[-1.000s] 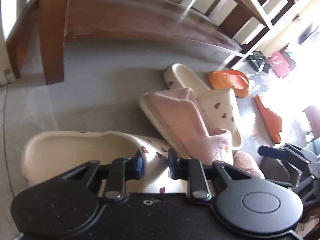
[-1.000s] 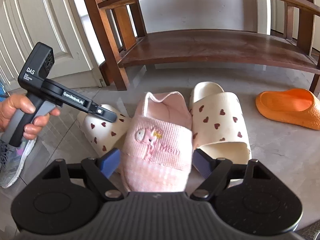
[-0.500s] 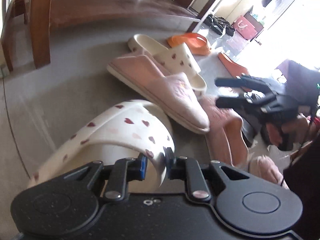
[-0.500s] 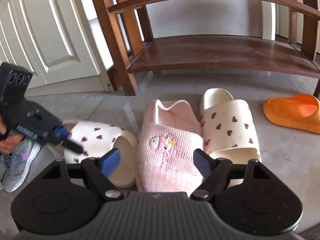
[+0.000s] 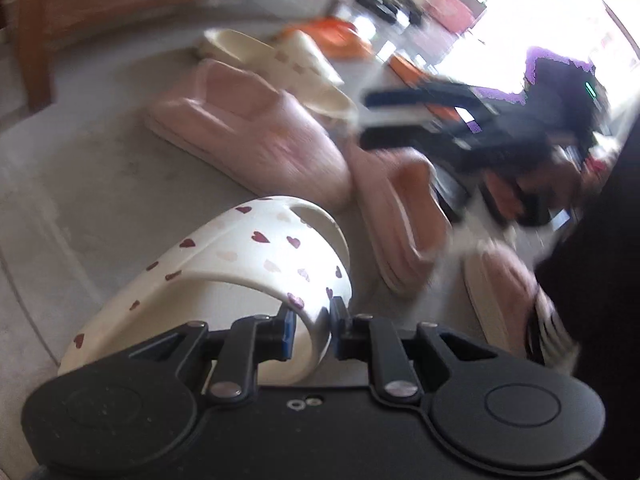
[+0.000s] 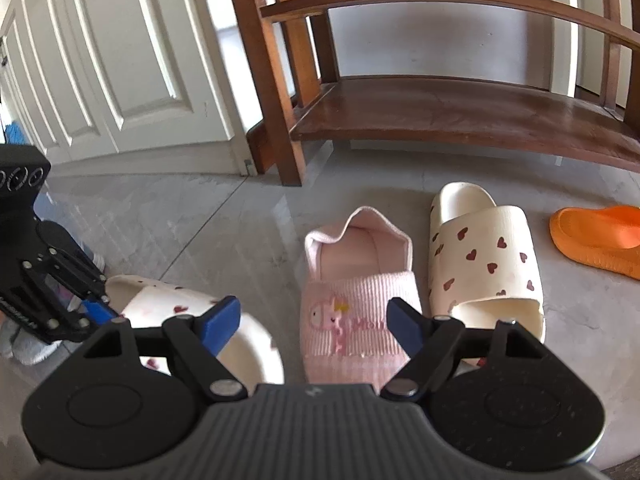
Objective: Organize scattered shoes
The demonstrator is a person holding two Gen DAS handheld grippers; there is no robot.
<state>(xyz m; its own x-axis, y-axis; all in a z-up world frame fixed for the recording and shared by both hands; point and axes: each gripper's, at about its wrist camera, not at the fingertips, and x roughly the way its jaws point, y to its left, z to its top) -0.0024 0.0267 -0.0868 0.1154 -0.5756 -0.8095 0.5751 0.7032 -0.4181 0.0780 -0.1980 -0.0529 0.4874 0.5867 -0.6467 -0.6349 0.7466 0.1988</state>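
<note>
While the left wrist view is smeared with blur, it shows the left gripper (image 5: pixel 312 320) with its jaws closing on the strap edge of a cream heart slide (image 5: pixel 240 276); the blue pads press that edge from both sides, so the slide is held, apparently tipped on its side and off the floor (image 5: pixel 80 152), though blur leaves that unsure. Its long axis runs from the pads away to the lower left of this view. Beyond it a pink slipper (image 5: pixel 256 140) lies on the floor, with the matching heart slide (image 5: pixel 280 60) behind that, and another pink slipper (image 5: pixel 400 216) to the right, near the dark right gripper (image 5: pixel 460 120). From the right wrist view, the right gripper (image 6: pixel 316 320) stands wide open and holds nothing; the pink slipper (image 6: pixel 356 300) lies straight ahead between its fingers, heel away, toe toward the camera. The mate slide (image 6: pixel 484 264) sits just beside the slipper on the right, parallel to it, heel toward the wooden rack (image 6: pixel 460 116). An orange slide (image 6: pixel 596 236) rests further right. The left gripper (image 6: pixel 92 312) and its held slide (image 6: pixel 168 304) are at lower left, so the pink slipper lies between the two heart slides. Pairing them, I judge, means carrying the held slide rightward past the slipper and turning it parallel to its mate; the left hand alone has it.
</note>
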